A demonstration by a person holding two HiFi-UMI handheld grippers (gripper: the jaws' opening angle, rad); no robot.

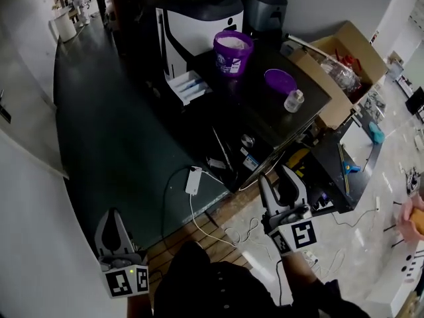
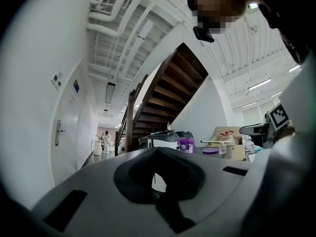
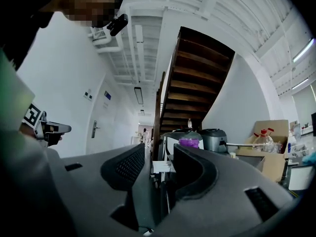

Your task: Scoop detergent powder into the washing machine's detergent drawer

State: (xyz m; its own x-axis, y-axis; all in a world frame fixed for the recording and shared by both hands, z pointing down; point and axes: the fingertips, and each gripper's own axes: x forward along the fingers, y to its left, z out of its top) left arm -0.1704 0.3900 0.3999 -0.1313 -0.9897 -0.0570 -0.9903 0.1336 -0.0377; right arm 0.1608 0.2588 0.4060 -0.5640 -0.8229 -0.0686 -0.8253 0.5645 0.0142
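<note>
Jaws of the left gripper are held closed, those of the right gripper parted and empty, with the purple detergent tub set well ahead of both on the desk.

Open floor ahead; loose cables and table beside washing machine

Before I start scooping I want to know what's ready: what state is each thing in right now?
Detergent drawer: pulled out.
Purple tub: uncovered, pale powder inside.
Purple lid: off, lying flat.
Small bottle: upright.
Cardboard box: flaps open.
Left gripper: jaws together, empty.
Right gripper: jaws apart, empty.
</note>
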